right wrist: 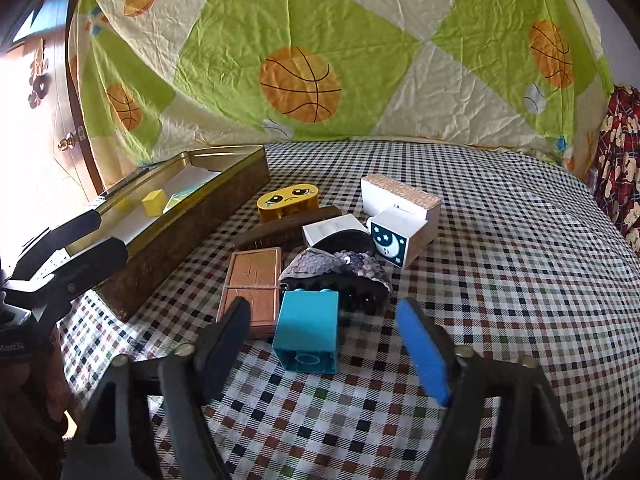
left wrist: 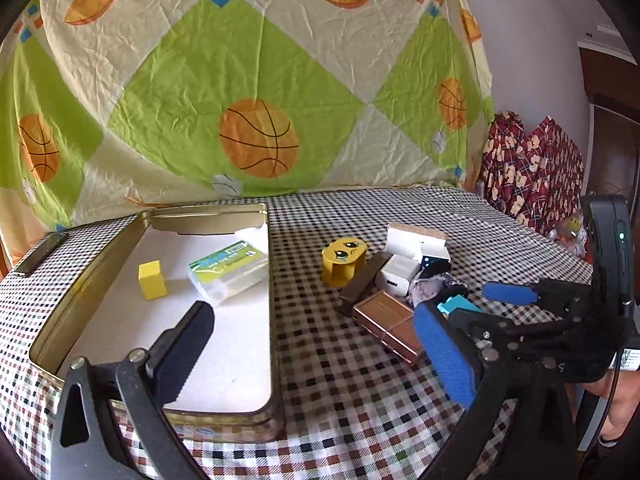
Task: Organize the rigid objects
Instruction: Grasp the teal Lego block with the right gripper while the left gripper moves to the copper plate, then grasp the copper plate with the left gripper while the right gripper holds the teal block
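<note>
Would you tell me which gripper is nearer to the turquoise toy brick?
Right. The right gripper has the turquoise toy brick between its open jaws, untouched; the left gripper is off to the side by the gold tin.

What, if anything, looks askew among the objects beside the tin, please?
The turquoise building block lies tipped on its side, hollow underside toward the camera. The yellow sad-face block is likewise tipped over, its underside tubes showing.

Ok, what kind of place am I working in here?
Most likely a room in a home: a table under a checked tablecloth, a basketball-print bedsheet hung as a backdrop, and a wooden door on one side.
</note>
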`<state>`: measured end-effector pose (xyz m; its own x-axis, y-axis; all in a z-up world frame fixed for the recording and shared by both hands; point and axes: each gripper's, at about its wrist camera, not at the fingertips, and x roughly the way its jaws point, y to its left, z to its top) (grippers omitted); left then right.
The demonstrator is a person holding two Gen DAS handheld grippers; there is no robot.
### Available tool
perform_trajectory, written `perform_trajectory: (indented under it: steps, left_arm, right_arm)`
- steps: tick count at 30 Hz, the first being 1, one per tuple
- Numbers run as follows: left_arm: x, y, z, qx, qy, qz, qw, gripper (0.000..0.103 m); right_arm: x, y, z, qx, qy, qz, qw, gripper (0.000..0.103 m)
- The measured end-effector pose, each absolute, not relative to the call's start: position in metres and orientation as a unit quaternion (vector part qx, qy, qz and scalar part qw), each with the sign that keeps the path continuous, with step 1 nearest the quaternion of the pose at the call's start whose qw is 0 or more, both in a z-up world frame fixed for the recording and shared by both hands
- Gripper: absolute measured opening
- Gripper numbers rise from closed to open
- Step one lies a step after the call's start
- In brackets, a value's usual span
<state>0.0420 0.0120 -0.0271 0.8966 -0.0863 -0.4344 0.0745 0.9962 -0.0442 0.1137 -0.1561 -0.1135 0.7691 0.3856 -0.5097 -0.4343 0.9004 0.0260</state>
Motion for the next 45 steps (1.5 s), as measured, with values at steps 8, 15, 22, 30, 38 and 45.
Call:
perform_trajectory:
  steps: [8,15,22,30,38,45]
  left_arm:
    - [0.049,-0.009,-0.033,0.005,0.247,-0.057,0.967,0.101]
    - [0.058,-0.029,-0.035,0.015,0.272,-0.080,0.959,0.094]
    - [0.084,-0.062,-0.045,0.030,0.329,-0.095,0.939,0.085]
    - [0.119,-0.076,-0.062,0.020,0.407,-0.089,0.909,0.085]
    - [0.118,-0.066,-0.068,-0.003,0.417,-0.071,0.906,0.067]
    - [0.117,-0.062,-0.065,0.000,0.408,-0.080,0.910,0.049]
  right_arm:
    - [0.116,-0.148,-0.121,-0.077,0.279,0.222,0.931,0.034]
    - [0.112,-0.171,-0.110,-0.040,0.245,0.209,0.946,0.034]
    - [0.128,-0.192,-0.102,-0.039,0.236,0.165,0.957,0.034]
    - [0.141,-0.198,-0.107,-0.028,0.258,0.172,0.950,0.034]
    - [0.139,-0.195,-0.108,-0.037,0.258,0.178,0.949,0.034]
    - [0.137,-0.196,-0.107,-0.039,0.251,0.174,0.951,0.034]
